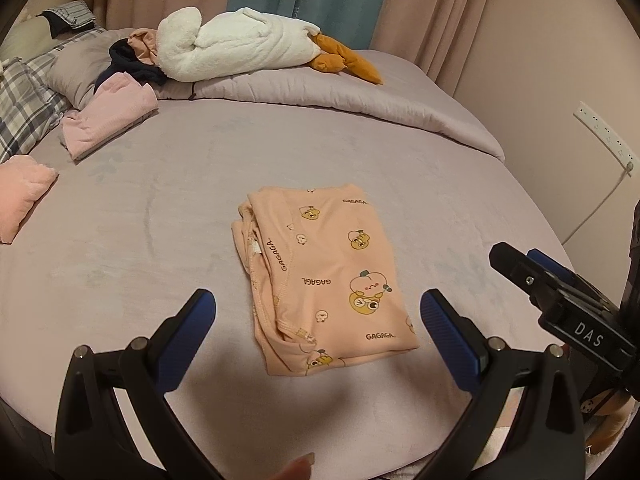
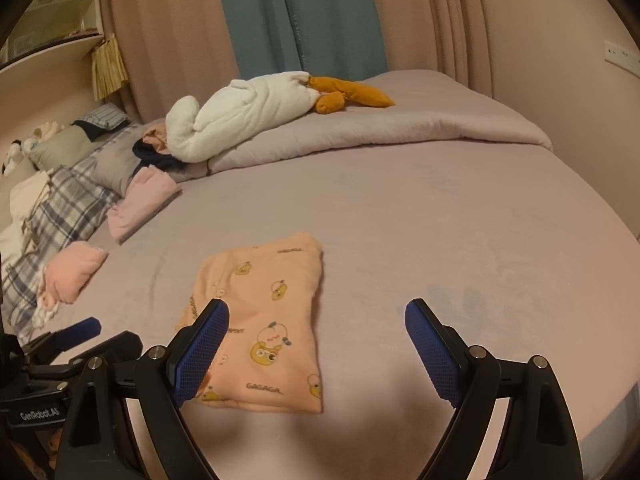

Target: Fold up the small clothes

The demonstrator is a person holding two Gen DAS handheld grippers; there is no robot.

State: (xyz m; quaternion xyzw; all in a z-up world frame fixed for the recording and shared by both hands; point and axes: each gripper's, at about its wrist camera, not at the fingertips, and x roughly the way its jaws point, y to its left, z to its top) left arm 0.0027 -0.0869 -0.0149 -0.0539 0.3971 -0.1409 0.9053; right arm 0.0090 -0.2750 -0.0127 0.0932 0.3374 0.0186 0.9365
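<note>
Lilac bedding [image 1: 200, 200] filled the left wrist view, and right in the middle of the bed lay one peach printed garment [image 1: 328, 276], folded into a neat oblong. The left tongs [image 1: 318, 316] stood spread wide just short of it, pinching nothing, while the right tongs [image 1: 520, 264] poked in from the right edge. Two pink folded pieces [image 1: 108, 120] sat well apart near the pillows, with one white plush goose [image 1: 240, 40] behind. Over to the right wrist view: same bed [image 2: 440, 220], same peach printed garment [image 2: 272, 320] lying flat, and the right tongs [image 2: 316, 324] were spread, empty, beside its right edge. Thin, soft, floppy cloth by the look of it; I'd judge a pinch at a folded edge or corner the safest hold.
</note>
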